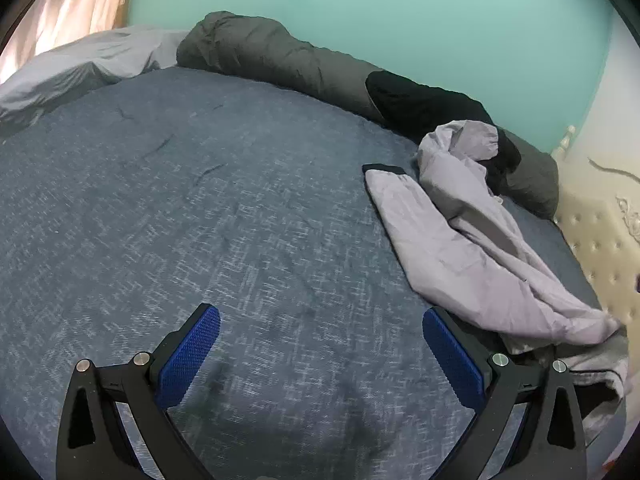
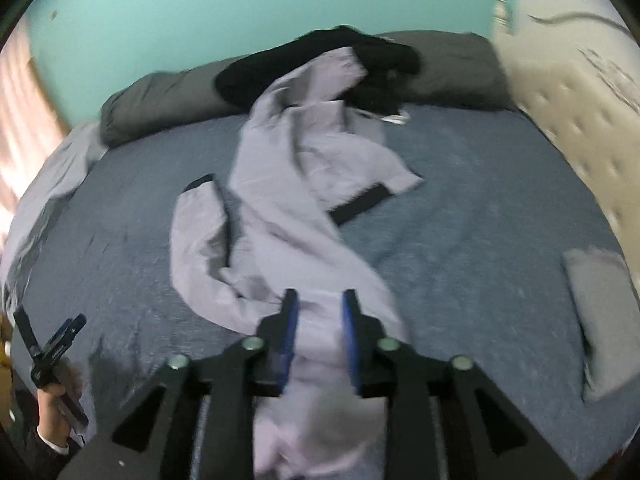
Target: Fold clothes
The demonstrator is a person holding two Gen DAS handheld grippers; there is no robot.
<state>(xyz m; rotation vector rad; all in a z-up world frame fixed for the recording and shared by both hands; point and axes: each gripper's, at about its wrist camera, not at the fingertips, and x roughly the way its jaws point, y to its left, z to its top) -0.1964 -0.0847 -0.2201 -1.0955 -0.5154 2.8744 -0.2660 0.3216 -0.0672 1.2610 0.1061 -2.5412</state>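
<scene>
Lilac-grey fabric is what I am working with: a light jacket (image 2: 280,208) with black cuffs lies crumpled and twisted along the middle of the bed (image 2: 460,240), which is covered by a mottled blue sheet. From my right wrist camera the jacket runs from the far pillows down to my right tongs (image 2: 318,312); one black cuff lies out to the right of it on the sheet and another sleeve end curls to the left. My right tongs stand partly apart with the near end of the jacket lying between the blue pads; the picture is blurred, and I see no pad pressing on the cloth, so I read it as let go. A black garment (image 2: 320,64) is heaped on the dark grey pillows (image 2: 452,72) against the turquoise wall (image 2: 200,20), touching the jacket's far end. A folded grey cloth (image 2: 600,320) rests near the right edge of the bed, beside the cream tufted headboard (image 2: 580,120). At the lower left I see my left hand (image 2: 52,400) carrying the other tool. From the left wrist camera, my left tongs (image 1: 320,328) are spread wide over bare sheet, holding nothing and touching nothing, with the jacket just beside the right finger. A pale grey pillow (image 1: 80,68) sits at the far left corner.
</scene>
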